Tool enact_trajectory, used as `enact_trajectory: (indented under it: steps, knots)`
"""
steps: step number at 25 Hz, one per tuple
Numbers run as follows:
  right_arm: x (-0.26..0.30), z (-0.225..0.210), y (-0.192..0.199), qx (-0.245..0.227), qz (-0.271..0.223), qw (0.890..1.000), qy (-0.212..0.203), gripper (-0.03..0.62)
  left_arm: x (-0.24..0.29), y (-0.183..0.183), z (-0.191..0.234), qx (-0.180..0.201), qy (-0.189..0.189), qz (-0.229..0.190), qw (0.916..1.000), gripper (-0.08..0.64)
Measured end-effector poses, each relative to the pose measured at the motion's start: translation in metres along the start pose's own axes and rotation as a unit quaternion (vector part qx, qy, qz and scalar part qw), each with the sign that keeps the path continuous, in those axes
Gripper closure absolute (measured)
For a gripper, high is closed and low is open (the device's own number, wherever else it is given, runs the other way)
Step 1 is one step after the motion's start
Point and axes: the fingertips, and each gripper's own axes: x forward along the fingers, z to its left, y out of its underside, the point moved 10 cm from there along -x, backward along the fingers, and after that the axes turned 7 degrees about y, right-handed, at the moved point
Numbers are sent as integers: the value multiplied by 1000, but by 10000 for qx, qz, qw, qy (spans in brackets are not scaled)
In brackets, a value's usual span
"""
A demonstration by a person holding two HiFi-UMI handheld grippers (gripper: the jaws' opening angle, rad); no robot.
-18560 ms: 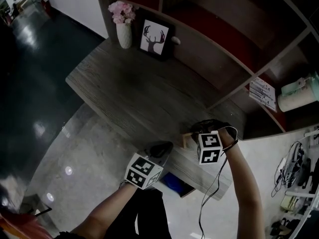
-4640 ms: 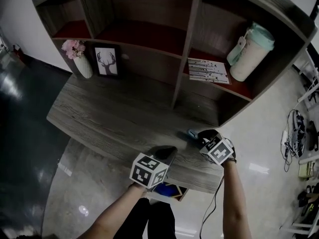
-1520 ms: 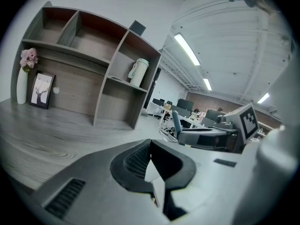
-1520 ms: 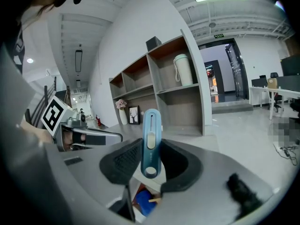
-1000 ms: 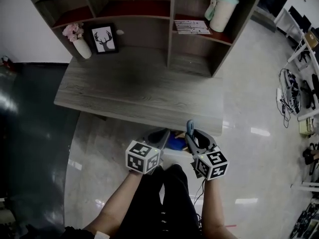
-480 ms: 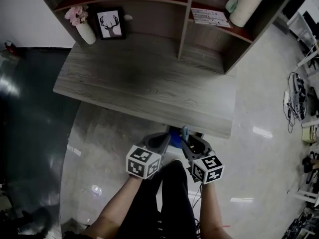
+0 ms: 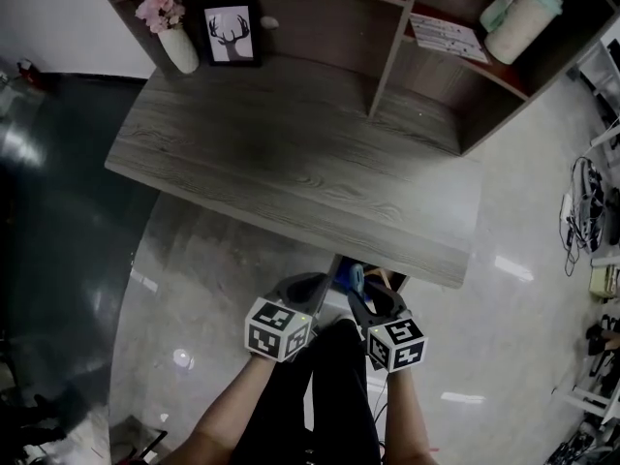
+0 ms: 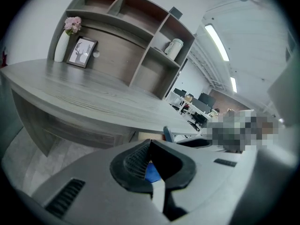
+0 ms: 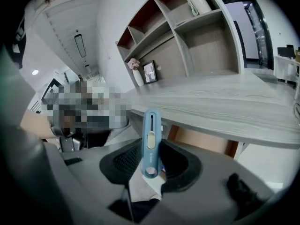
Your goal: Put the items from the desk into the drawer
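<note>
grips a slim blue utility knife [image 9: 150,142] in the right gripper [image 9: 150,148], pads pressed on both flat sides near its lower end. stands upright between the jaws, upper half poking well past the tips. looks like smooth light-blue plastic, long and narrow with rounded ends. carries a long slot down the middle of the face, a pale oval slider about halfway along it, and a round hole at the bottom end.

from the head view, reads as a small blue sliver [image 7: 356,277] rising off the right gripper [image 7: 361,294]. lies just short of the front edge of the grey wood-grain desk [image 7: 291,163]. right ahead of the tips, tucked under that edge: the drawer [image 7: 381,279], pulled open, only a tan strip of it showing.

just to the left of the right gripper, side by side and apart: the left gripper [image 8: 149,144], clenched, tips meeting, nothing pinched. through the hollow behind its tips, only a blue patch [image 8: 152,172], too little to tell what. off to its right, the top of the knife peeking up.

far ahead of both grippers, across the desk: a shelf unit [image 7: 387,56]. ahead and to the left, a white vase [image 7: 180,51] with pink flowers beside a framed deer picture [image 7: 232,35]. ahead and well to the right, a pale jug [image 7: 523,17] on a shelf.
</note>
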Motion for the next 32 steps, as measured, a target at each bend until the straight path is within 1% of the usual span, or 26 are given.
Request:
enact_trajectory:
  steps: [3, 8, 13, 16, 18, 20, 22, 29, 32]
  knots:
    - [9, -2, 6, -31, 128, 9999, 6, 462, 5, 4, 7, -38, 0, 25, 10000, 549]
    - [28, -11, 16, -3, 297, 9993, 208, 462, 17, 7, 9, 29, 96, 93, 9999, 549]
    - [48, -16, 17, -98, 487, 9982, 349, 462, 21, 9, 10, 58, 150, 114, 9998, 549]
    - [52, -21, 17, -72, 483, 9970, 596, 460, 20, 10, 10, 56, 138, 121, 9998, 549]
    - [52, -22, 19, -160, 454, 9954, 834, 459, 19, 10, 11, 58, 120, 122, 9998, 549]
    - [50, -20, 20, -240, 423, 9943, 947, 444, 18, 10, 12, 62, 117, 121, 9998, 549]
    - [47, -18, 21, -262, 429, 9940, 970, 431, 17, 10, 12, 71, 118, 121, 9998, 549]
    - [36, -17, 24, -52, 389, 9943, 992, 431, 13, 6, 5, 124, 156, 71, 9998, 549]
    - [32, -16, 22, -39, 328, 9946, 983, 434, 12, 5, 1, 145, 168, 58, 9997, 549]
